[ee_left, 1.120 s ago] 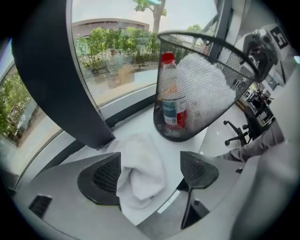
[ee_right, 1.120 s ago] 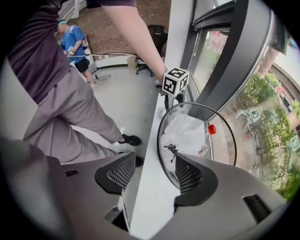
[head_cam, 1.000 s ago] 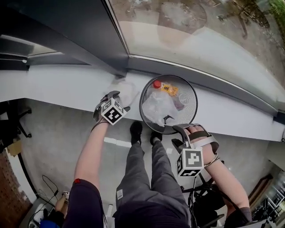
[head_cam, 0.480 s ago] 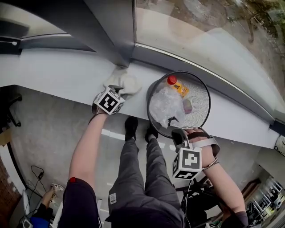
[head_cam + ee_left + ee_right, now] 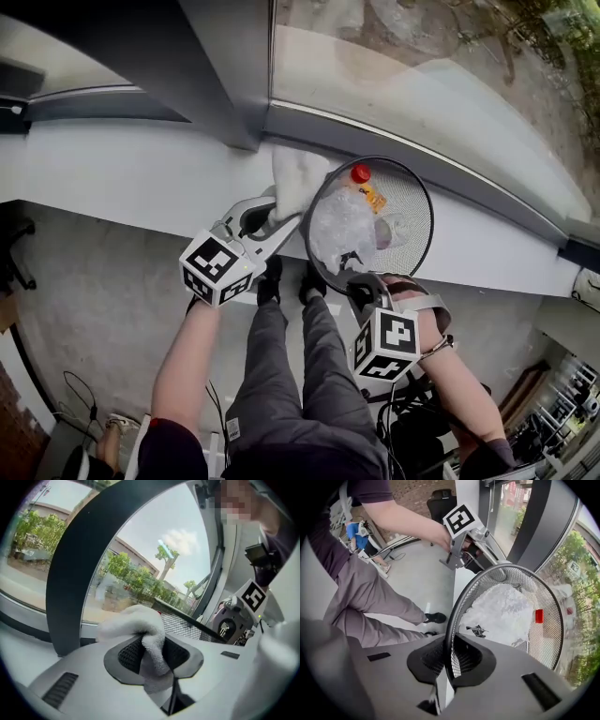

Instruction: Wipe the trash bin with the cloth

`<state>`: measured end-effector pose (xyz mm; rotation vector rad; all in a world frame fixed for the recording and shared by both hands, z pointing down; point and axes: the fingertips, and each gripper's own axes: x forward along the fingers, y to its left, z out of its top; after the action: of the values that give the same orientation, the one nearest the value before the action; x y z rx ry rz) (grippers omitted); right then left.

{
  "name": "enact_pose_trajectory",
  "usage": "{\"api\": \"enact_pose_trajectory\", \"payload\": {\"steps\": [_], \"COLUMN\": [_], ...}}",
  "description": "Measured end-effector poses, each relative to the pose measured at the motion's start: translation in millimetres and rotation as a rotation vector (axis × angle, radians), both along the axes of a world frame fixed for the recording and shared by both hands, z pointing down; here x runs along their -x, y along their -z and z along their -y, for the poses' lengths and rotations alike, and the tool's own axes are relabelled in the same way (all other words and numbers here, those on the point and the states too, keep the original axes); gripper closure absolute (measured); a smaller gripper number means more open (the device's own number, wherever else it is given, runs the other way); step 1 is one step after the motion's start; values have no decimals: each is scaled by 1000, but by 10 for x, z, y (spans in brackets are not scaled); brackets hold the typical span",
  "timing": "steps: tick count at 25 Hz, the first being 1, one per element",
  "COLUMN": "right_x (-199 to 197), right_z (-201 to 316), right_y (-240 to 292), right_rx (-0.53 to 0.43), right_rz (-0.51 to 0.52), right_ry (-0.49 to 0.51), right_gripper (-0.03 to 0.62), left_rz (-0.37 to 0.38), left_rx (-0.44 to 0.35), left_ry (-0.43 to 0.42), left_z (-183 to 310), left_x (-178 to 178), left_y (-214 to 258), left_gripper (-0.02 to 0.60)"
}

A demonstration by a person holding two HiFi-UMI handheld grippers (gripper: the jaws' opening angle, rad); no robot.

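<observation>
A black wire-mesh trash bin (image 5: 424, 221) stands on the white window ledge, holding a crumpled clear bag (image 5: 339, 225) and a red-capped bottle (image 5: 362, 174). My left gripper (image 5: 272, 217) is shut on a white cloth (image 5: 295, 180). Its jaws have just been closing on the cloth, which bulges out of them (image 5: 136, 623) just left of the bin's rim (image 5: 185, 618). My right gripper (image 5: 361, 281) points down and is shut on the bin's near rim. In the right gripper view the rim wire (image 5: 449, 651) runs between the pads.
A dark window pillar (image 5: 220, 75) and the glass rise behind the ledge (image 5: 112, 178). The person's legs and black shoes (image 5: 270, 279) are on the grey floor below the ledge. A dark chair (image 5: 14, 248) stands at far left.
The left gripper took the cloth off the ledge and lifted it up and to the right, next to the bin's left rim. The right gripper shut on the near rim and barely moved.
</observation>
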<state>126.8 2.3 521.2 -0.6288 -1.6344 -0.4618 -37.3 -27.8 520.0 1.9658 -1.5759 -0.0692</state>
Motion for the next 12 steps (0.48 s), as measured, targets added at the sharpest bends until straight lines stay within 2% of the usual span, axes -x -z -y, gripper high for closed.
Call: {"api": "enact_pose_trajectory", "payload": {"steps": [5, 8, 12], "right_x": [98, 182, 302], "right_z": [31, 47, 68], "right_y": [14, 4, 8], "right_rx": [-6, -14, -2], "right_rz": [9, 18, 17], "right_ry": [-69, -130, -207], "right_gripper": [576, 576, 577], "left_rz": [4, -8, -42], "left_rx": [-61, -46, -45], "left_ry": [-25, -100, -213], "left_z": [-116, -262, -410], "left_x": [-205, -490, -1052], "left_y": [252, 287, 256], "left_gripper": [482, 483, 483]}}
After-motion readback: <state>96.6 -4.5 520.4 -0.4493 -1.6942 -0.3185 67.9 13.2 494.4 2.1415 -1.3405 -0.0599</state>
